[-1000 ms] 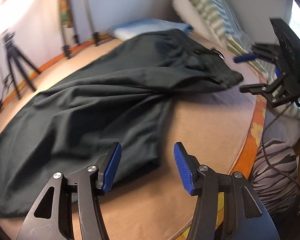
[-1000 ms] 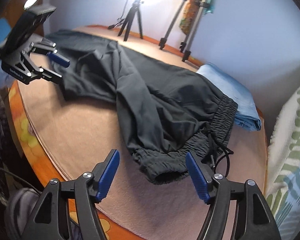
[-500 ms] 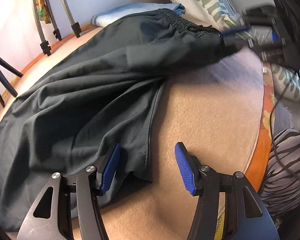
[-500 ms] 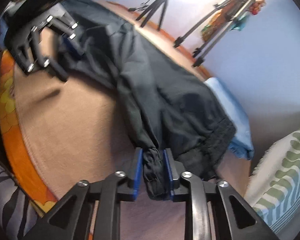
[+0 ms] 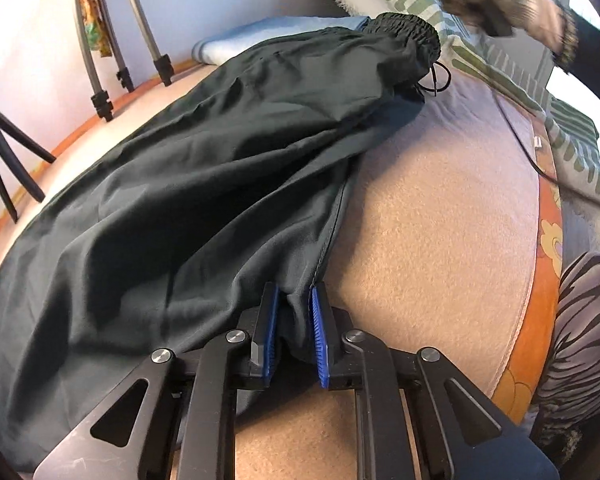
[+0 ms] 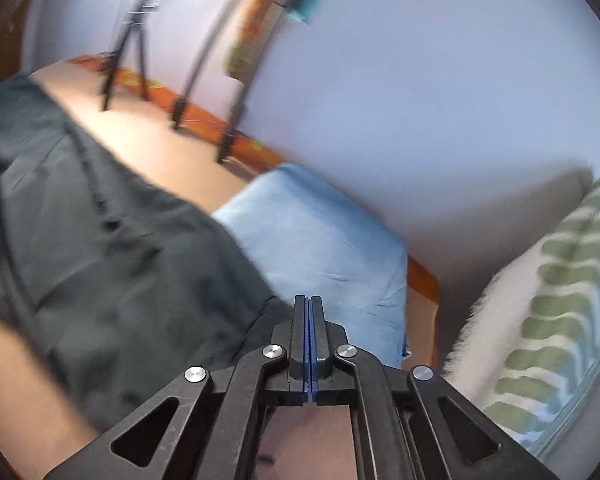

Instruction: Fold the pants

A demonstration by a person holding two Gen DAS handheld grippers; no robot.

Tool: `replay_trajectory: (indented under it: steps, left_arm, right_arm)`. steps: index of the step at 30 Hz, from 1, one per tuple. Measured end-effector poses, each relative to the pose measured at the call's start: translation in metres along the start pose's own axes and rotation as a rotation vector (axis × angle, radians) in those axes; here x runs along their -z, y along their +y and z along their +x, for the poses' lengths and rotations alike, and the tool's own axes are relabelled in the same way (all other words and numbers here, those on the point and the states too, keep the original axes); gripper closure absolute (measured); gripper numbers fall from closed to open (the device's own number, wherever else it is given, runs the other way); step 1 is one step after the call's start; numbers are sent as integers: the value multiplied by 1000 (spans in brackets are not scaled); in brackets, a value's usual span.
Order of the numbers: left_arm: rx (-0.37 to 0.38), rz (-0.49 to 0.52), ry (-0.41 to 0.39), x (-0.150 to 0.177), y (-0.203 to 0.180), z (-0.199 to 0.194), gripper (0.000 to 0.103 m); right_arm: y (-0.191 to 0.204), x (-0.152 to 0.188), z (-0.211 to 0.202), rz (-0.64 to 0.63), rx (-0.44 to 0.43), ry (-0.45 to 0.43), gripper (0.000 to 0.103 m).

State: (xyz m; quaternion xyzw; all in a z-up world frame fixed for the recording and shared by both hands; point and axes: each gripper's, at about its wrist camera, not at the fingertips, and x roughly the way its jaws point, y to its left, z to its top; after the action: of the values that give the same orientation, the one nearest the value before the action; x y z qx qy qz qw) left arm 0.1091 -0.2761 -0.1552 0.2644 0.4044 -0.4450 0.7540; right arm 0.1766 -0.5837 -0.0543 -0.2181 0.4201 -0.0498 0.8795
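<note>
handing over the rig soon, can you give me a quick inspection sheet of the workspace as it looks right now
surface: tan blanket with an orange flowered border, bare at the near side
job's things: dark pants spread out, elastic waistband bunched at the far end with its drawstring loop hanging off
clutter: folded blue cloth behind the waistband; striped pillow; zebra-print fabric
grippers: left gripper jaws closing with a pant-leg edge between them; right gripper jaws shut, nothing visible between them, frame blurred
cables: thin black cable across the far right edge
surroundings: pale blue wall, tripod legs, bright lamp glare
</note>
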Motion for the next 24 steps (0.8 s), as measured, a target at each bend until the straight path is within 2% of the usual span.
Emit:
replay_trajectory:
  steps: [1, 3, 6, 7, 8, 10, 11, 12, 13, 15, 19, 23, 24]
  left_arm:
    - [-4, 9, -1, 0, -1, 0, 89]
    - [-3, 16, -1, 1, -3, -2, 89]
    - [26, 8, 12, -2, 3, -2, 89]
    - [42, 1, 13, -4, 7, -4, 89]
    - [55, -9, 7, -6, 11, -9, 88]
    - [70, -29, -13, -11, 18, -19, 81]
    - [83, -39, -26, -15, 22, -26, 73]
    - [86, -48, -48, -19, 28, -33, 67]
    - [84, -51, -64, -24, 35, -38, 65]
    - [35, -63, -88, -37, 53, -43, 64]
    - [-34, -82, -105, -68, 91, -33, 64]
    - [-64, -32, -60, -100, 117, 3, 62]
    - [-58, -19, -40, -105, 121, 11, 59]
  right_arm:
    - [-4, -1, 4, 16, -3, 3, 103]
    - [-19, 3, 7, 127, -92, 3, 101]
    - [-33, 20, -5, 242, -192, -32, 74]
    - [-35, 28, -10, 282, -214, -33, 66]
    - [-38, 36, -14, 318, -242, -30, 64]
    - [-42, 56, -23, 393, -310, -32, 56]
    - [-43, 65, -28, 423, -334, -36, 52]
    - [-44, 74, -32, 457, -373, -40, 43]
    - [-43, 80, -36, 476, -401, -42, 36]
    - [-41, 93, -40, 518, -471, -48, 35]
    - [-32, 99, -36, 531, -538, -38, 35]
    - [-19, 89, -24, 490, -564, -21, 36]
    - [-16, 86, -21, 482, -572, -16, 40]
